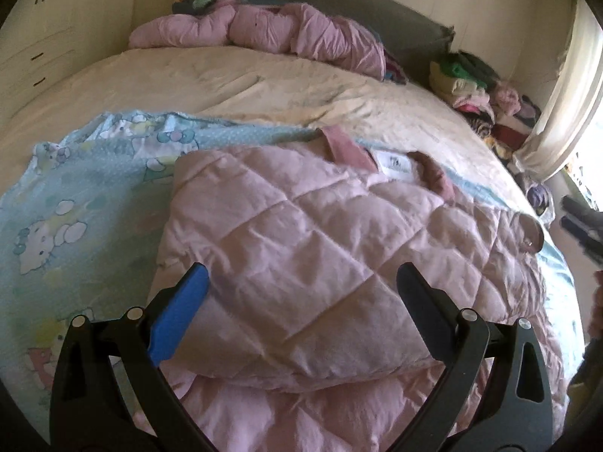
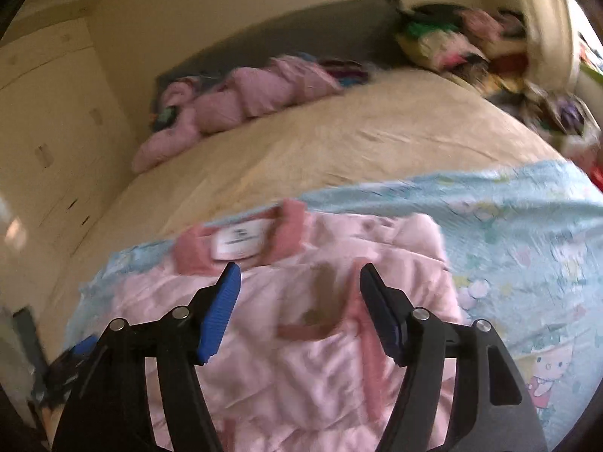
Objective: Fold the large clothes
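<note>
A: What is lying left of the left gripper [image 1: 301,275]?
B: A blue sheet [image 1: 75,188] with cartoon cats is lying there. The gripper's fingers are standing wide apart, holding nothing. The pink quilted jacket [image 1: 301,233] is lying between and ahead of them, one side folded over.

A: And the right gripper [image 2: 299,275]?
B: It is hovering over the same jacket, fingers also apart, gripping nothing. The collar [image 2: 241,243] with its white label is lying just ahead of the left finger. This view is blurred. To the right, the sheet is showing again.
</note>
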`<state>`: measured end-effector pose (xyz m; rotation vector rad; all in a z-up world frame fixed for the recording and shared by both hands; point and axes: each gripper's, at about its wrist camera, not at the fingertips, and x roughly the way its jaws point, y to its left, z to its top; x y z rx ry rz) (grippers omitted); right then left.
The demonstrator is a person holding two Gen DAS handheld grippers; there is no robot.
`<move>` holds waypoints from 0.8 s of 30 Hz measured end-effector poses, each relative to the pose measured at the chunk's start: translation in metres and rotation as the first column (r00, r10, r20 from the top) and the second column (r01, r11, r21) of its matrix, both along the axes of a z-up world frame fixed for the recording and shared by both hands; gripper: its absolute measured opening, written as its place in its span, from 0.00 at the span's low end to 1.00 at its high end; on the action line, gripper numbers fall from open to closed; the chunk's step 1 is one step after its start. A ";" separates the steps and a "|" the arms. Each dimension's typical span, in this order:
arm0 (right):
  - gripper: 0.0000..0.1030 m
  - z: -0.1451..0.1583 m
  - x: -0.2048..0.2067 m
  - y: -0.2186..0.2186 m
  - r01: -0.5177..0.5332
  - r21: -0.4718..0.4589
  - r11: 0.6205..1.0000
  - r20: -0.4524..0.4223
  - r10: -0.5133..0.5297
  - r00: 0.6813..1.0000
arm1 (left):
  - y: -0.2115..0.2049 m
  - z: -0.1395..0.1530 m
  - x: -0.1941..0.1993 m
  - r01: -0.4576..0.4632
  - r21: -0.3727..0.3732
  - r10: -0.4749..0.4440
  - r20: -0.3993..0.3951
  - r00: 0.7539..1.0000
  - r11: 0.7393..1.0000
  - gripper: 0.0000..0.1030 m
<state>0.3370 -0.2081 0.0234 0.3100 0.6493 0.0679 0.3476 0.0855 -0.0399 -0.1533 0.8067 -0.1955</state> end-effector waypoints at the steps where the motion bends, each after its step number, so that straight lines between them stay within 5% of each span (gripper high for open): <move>1: 0.64 0.003 -0.003 0.014 -0.044 -0.026 0.999 0.002 0.044 0.999 | -0.002 -0.001 0.001 0.001 0.014 -0.001 -0.006 1.000 1.000 0.91; 5: 0.73 0.003 -0.008 0.055 -0.159 -0.053 0.986 -0.027 0.158 0.987 | -0.004 -0.013 0.006 0.008 0.048 -0.005 -0.058 0.998 0.999 0.91; 13: 0.74 -0.014 0.010 0.109 -0.266 -0.162 0.950 -0.111 0.250 0.962 | -0.006 -0.034 0.009 -0.006 0.078 0.013 -0.092 0.996 0.997 0.91; 21: 0.74 -0.061 0.045 0.116 -0.270 -0.246 0.931 -0.260 0.205 0.943 | 0.000 -0.037 0.009 0.007 0.039 -0.003 -0.102 0.995 0.999 0.91; 24: 0.76 -0.083 0.055 0.109 -0.270 -0.203 0.941 -0.318 0.198 0.927 | 0.000 -0.037 0.008 0.010 0.038 -0.006 -0.102 0.995 0.999 0.91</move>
